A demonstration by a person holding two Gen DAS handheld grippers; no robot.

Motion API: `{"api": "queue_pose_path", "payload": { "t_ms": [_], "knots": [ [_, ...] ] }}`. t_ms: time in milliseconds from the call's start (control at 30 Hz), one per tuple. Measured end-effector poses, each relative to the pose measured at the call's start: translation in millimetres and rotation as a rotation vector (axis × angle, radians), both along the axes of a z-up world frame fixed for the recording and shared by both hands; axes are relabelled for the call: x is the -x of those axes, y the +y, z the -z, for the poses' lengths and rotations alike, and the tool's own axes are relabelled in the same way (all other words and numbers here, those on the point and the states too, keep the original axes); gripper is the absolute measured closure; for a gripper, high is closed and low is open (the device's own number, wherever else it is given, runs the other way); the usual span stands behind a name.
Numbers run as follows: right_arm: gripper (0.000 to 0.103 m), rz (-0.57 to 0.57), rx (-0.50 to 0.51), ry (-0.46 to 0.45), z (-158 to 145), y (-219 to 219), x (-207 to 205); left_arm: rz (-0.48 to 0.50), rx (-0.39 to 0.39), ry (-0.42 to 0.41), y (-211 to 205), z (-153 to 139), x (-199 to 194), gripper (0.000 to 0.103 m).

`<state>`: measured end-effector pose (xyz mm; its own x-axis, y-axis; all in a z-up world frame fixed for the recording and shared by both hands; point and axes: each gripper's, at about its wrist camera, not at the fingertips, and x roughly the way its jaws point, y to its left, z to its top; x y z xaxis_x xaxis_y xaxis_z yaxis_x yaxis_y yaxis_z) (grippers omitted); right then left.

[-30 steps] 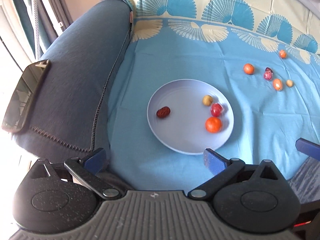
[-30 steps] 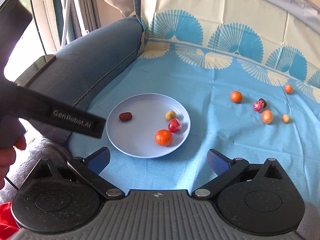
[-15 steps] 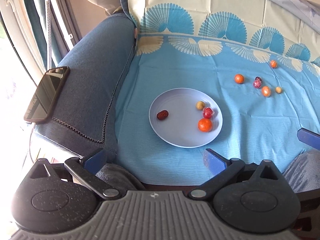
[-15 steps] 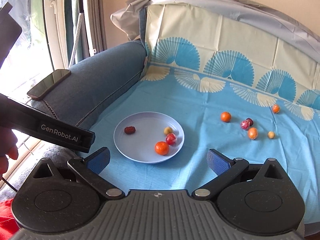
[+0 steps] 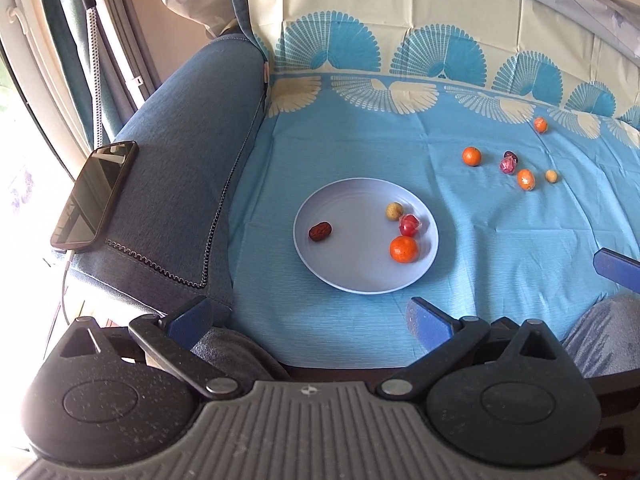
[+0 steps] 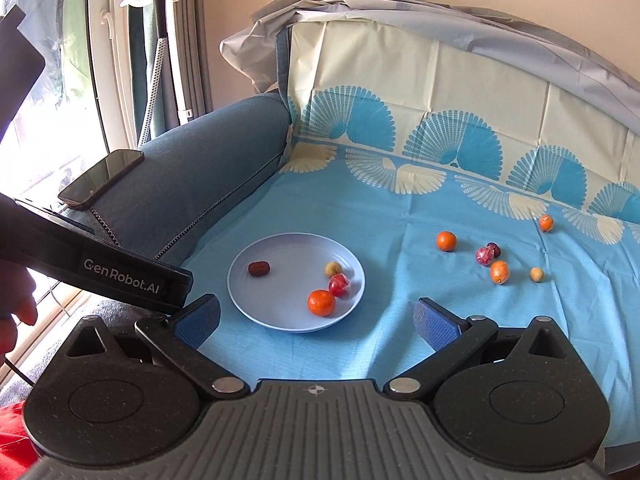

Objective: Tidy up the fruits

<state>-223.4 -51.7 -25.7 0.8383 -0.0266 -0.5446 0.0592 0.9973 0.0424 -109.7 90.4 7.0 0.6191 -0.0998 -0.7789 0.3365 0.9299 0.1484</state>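
A pale blue plate (image 5: pixel 352 272) (image 6: pixel 288 320) lies on the blue cloth over the sofa seat. It holds an orange (image 5: pixel 403 249) (image 6: pixel 321 302), a red wrapped fruit (image 5: pixel 409 225) (image 6: pixel 339 285), a small yellow fruit (image 5: pixel 393 210) (image 6: pixel 333 268) and a dark red date (image 5: pixel 320 231) (image 6: pixel 259 268). Several loose fruits lie to the right, among them an orange (image 5: pixel 472 156) (image 6: pixel 446 241). My left gripper (image 5: pixel 304 318) and right gripper (image 6: pixel 316 320) are both open with nothing held, near the seat's front edge and short of the plate.
A phone (image 5: pixel 94 194) (image 6: pixel 102 178) rests on the blue sofa armrest (image 5: pixel 180 168) at the left. The left gripper's body (image 6: pixel 100 272) crosses the right wrist view, held by a hand (image 6: pixel 16 312). A tip of the right gripper (image 5: pixel 616 268) shows at the right.
Both grippers have pulled back and risen from the plate, so the plate and fruits look smaller and more of the sofa back shows. Nothing was picked up.
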Motion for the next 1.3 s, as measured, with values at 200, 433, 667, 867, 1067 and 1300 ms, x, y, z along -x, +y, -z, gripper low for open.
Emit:
{"api": "queue_pose_path", "payload": {
  "t_ms": [200, 433, 667, 867, 1067, 1300],
  "knots": [
    [0.001, 0.006, -0.006, 0.008, 1, -1, -1, 0.000, -0.008, 0.007, -2, 1, -2, 0.000],
    [0.001, 0.010, -0.013, 0.018, 6, -3, -4, 0.002, -0.022, 0.014, -4, 5, -7, 0.000],
    [0.001, 0.018, -0.025, 0.030, 9, -5, -8, -0.002, -0.034, 0.028, -7, 10, -11, 0.000],
    [0.001, 0.027, -0.041, 0.044, 13, -11, -11, -0.001, -0.048, 0.044, -12, 15, -17, 0.000],
    [0.001, 0.040, -0.060, 0.061, 19, -19, -16, 0.005, -0.066, 0.061, -19, 21, -23, 0.000],
    [0.001, 0.072, -0.078, 0.082, 27, -36, -21, 0.019, -0.080, 0.083, -33, 27, -31, 0.000]
  ]
}}
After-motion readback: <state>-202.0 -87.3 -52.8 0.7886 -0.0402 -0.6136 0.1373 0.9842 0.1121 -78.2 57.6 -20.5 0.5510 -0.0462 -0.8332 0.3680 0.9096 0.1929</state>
